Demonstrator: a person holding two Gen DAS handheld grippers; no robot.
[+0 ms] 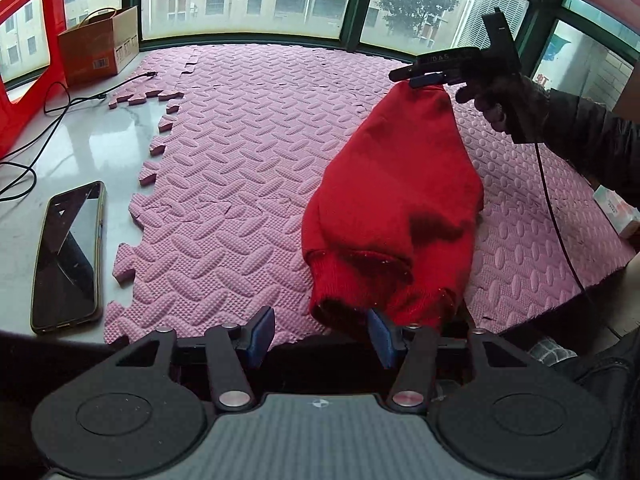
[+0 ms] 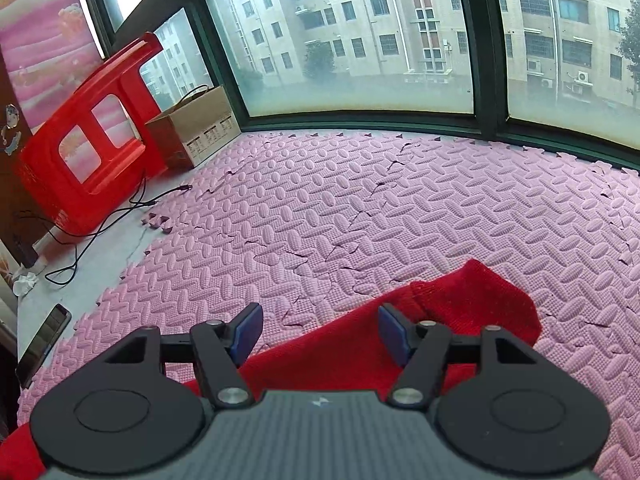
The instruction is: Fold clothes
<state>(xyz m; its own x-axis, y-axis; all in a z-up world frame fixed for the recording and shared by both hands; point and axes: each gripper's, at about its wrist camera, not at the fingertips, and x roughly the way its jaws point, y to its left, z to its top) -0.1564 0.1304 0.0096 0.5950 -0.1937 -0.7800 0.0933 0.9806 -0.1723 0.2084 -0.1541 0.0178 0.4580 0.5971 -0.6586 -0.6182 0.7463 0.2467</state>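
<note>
A red knitted sweater (image 1: 396, 208) lies folded lengthwise on the pink foam mat (image 1: 248, 128), its ribbed end nearest me. My left gripper (image 1: 320, 334) is open at the mat's near edge; its right finger touches the sweater's ribbed end, with no cloth between the fingers. My right gripper (image 1: 428, 76) shows in the left wrist view at the sweater's far end, just above the cloth. In the right wrist view it (image 2: 320, 334) is open, with the red sweater (image 2: 472, 304) lying under and between its fingers.
A phone (image 1: 68, 256) lies on the white sill left of the mat. A cardboard box (image 1: 100, 46), a red plastic stool (image 1: 28, 60) and black cables (image 1: 60, 108) sit at the far left. A small white box (image 1: 616, 208) is at the mat's right edge. Windows close the back.
</note>
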